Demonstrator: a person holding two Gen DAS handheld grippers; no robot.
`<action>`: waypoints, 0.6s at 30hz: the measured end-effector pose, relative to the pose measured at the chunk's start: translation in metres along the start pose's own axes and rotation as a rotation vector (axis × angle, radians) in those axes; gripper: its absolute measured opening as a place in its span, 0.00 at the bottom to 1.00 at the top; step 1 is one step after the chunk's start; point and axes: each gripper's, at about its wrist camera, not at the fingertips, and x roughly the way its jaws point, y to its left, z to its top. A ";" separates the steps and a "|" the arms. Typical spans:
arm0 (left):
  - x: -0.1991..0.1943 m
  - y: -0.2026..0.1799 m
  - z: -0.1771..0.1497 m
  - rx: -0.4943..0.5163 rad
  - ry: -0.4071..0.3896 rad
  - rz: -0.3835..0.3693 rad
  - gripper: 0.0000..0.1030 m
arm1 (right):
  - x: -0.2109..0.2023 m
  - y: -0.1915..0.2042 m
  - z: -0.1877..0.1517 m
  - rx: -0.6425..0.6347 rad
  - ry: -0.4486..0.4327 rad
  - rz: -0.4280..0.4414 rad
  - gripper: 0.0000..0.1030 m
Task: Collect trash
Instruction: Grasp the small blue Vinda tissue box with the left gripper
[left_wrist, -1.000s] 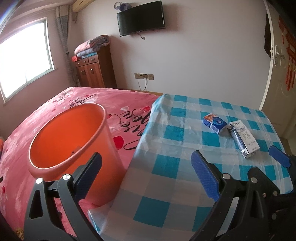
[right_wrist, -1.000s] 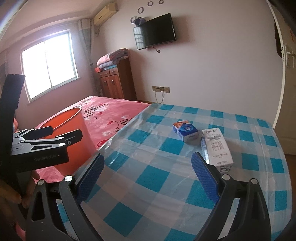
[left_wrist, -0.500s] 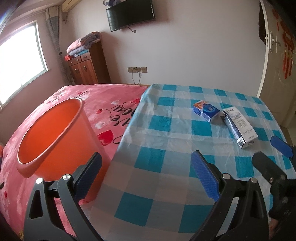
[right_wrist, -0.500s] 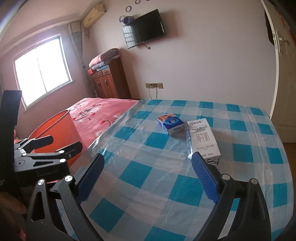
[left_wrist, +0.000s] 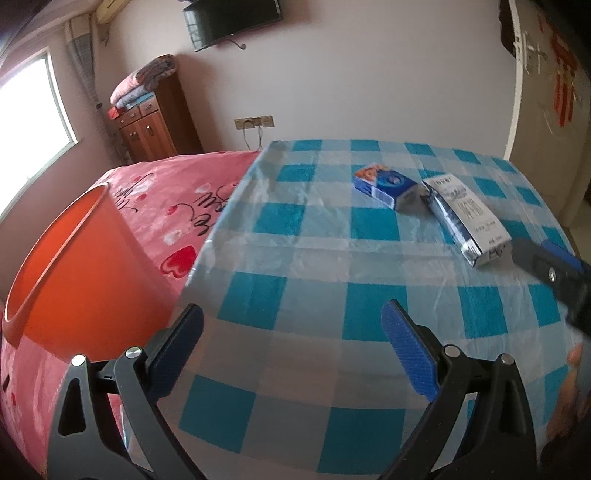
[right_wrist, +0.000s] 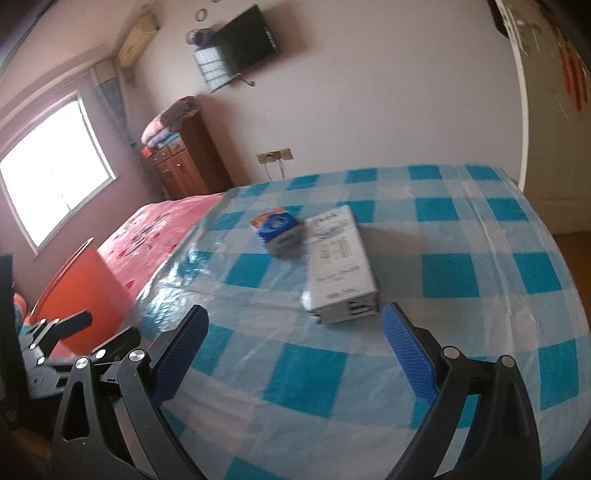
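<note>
While blurred, carton (right_wrist: 341, 264) print illegible.

Left tool (left_wrist: 291, 350): black plastic frame, triangular cutouts in each arm, round silver screws at the pivots, blue ribbed fingertips (left_wrist: 406, 354). Right tool (right_wrist: 295, 350): same black frame, same silver screws, same blue textured pads (right_wrist: 408, 356). Seen from the side, slim black fingers tipped in blue. Bare skin glimpsed at the edge behind the right tool.
</note>
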 end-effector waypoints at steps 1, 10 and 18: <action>0.002 -0.004 -0.002 0.013 0.002 0.003 0.95 | 0.004 -0.006 0.001 0.010 0.010 -0.010 0.91; 0.018 -0.019 -0.008 0.057 0.046 -0.035 0.95 | 0.034 -0.027 0.014 -0.003 0.064 -0.046 0.91; 0.029 -0.023 0.001 0.021 0.071 -0.066 0.95 | 0.064 -0.030 0.027 -0.026 0.119 -0.003 0.91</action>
